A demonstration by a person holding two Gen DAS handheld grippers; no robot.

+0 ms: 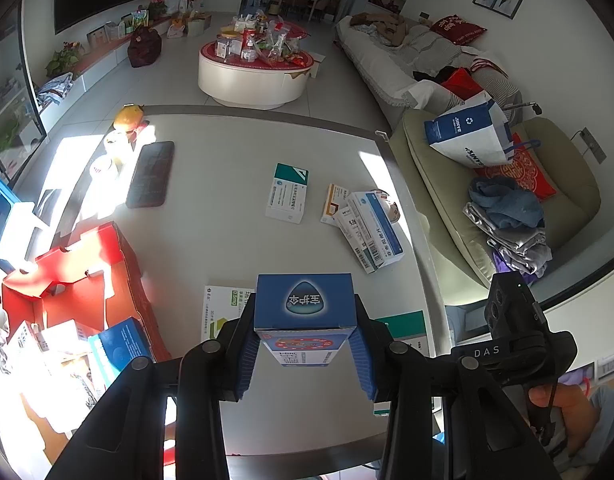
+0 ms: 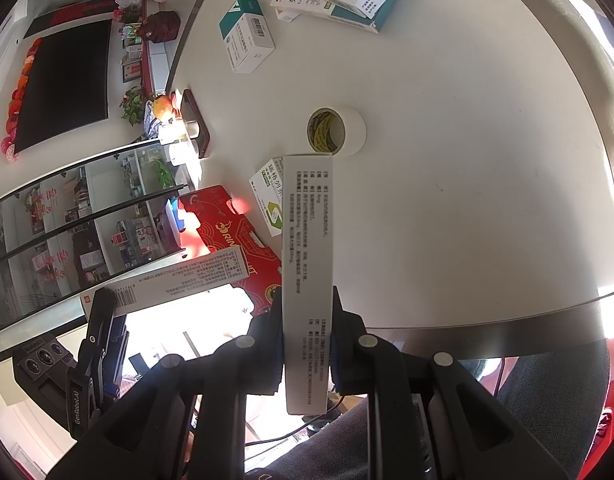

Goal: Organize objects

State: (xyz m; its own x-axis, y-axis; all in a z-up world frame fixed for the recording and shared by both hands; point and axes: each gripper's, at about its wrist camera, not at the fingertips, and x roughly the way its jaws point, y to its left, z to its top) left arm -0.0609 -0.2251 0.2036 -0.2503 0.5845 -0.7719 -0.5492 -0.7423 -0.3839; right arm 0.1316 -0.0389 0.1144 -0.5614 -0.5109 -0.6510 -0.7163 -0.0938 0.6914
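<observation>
sunlit white table [image 1: 235,200] in a cluttered living room: the left gripper [image 1: 305,344] clenches a blue medicine box [image 1: 305,300] at lower centre, while the right gripper [image 2: 307,344] grips a long white box [image 2: 307,280] on edge. more cartons [image 1: 367,224] lie scattered at centre right. seemingly mid-sort, both boxes look bound next for the red carton [image 1: 83,272] at lower left.
</observation>
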